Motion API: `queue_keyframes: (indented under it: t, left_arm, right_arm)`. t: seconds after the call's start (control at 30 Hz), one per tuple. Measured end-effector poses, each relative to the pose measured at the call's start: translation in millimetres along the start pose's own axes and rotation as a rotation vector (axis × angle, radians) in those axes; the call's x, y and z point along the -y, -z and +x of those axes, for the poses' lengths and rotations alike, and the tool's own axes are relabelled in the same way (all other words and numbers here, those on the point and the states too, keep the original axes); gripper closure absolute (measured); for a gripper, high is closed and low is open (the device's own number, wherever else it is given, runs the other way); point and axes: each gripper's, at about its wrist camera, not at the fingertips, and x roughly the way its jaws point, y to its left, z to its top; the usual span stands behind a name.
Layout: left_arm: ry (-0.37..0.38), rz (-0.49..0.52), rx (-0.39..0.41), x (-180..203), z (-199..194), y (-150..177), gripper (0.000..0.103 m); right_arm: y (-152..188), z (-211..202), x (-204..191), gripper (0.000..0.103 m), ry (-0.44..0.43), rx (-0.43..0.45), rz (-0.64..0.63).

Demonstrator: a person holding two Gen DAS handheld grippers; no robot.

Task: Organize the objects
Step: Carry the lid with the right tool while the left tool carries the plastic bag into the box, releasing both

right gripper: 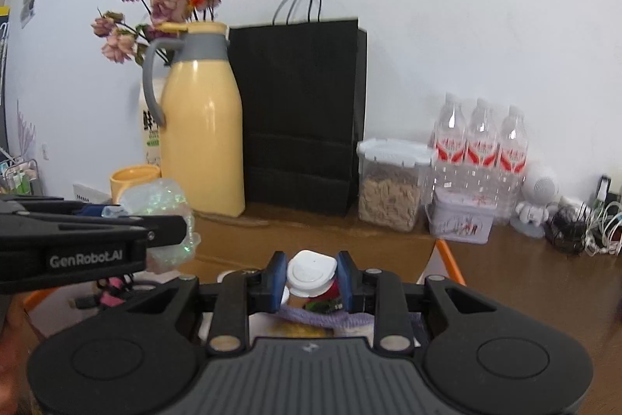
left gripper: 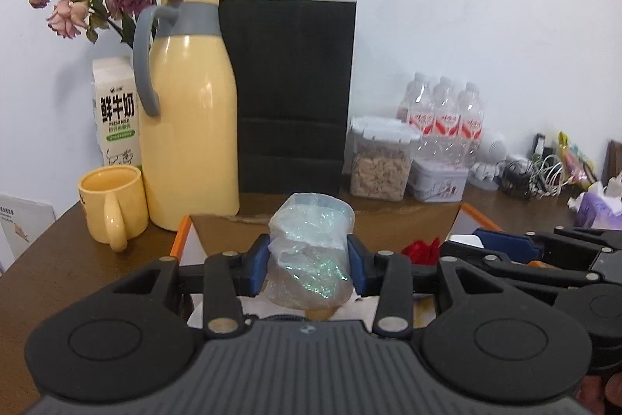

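Jaws closed on objects on both sides, above the open cardboard box with orange edging (left gripper: 182, 232).

Left wrist view: left gripper (left gripper: 309, 265) clamps a crumpled clear plastic bag with iridescent flecks (left gripper: 311, 251) between its blue pads, over the box; tall yellow thermos jug with grey handle (left gripper: 190, 111) stands behind the box.
Right wrist view: right gripper (right gripper: 311, 279) grips a small round white plastic case (right gripper: 311, 273), also over the box.

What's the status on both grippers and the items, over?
Left gripper shut on glitter bag, held over open cardboard box. Right gripper shut on white round case, above the box. Nothing in the way ahead.
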Motion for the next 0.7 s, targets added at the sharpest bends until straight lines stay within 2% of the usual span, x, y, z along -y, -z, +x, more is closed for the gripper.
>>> queue_keyframes:
  t: [0.07,0.1,0.13,0.2,0.27,0.3,0.33,0.37,0.4,0.7]
  left_arm:
    - [-0.015,0.009,0.002,0,0,3,0.051]
    - [-0.025,0.015,0.006,0,-1,4,0.044]
    - [-0.033,0.017,0.012,1,-2,4,0.032]
    - [-0.045,0.023,0.037,2,-7,4,0.017]
    - [-0.059,0.033,0.057,4,-11,4,0.006]
    - [-0.064,0.034,0.069,5,-13,4,0.000]
    - [-0.072,0.032,0.083,5,-16,4,0.000]
    - [-0.078,0.029,0.091,5,-17,4,0.000]
    - [-0.081,0.025,0.094,4,-19,4,0.000]
    - [-0.084,0.012,0.120,3,-29,3,0.000]
  right_arm:
    - [4,3,3,0.076,0.002,-0.018,0.007]
    - [6,3,5,0.076,0.006,-0.028,0.010]
    - [8,2,7,0.076,0.011,-0.033,0.012]
    - [10,-2,10,0.064,0.019,-0.038,0.021]
    - [10,-7,11,0.035,0.023,-0.028,0.020]
    - [10,-10,11,0.026,0.030,-0.019,0.017]
    - [10,-12,11,0.013,0.038,-0.011,0.014]
    - [10,-15,11,0.004,0.044,-0.004,0.012]
    - [10,-17,11,0.001,0.046,0.000,0.013]
    - [7,-27,9,0.000,0.049,0.003,0.011]
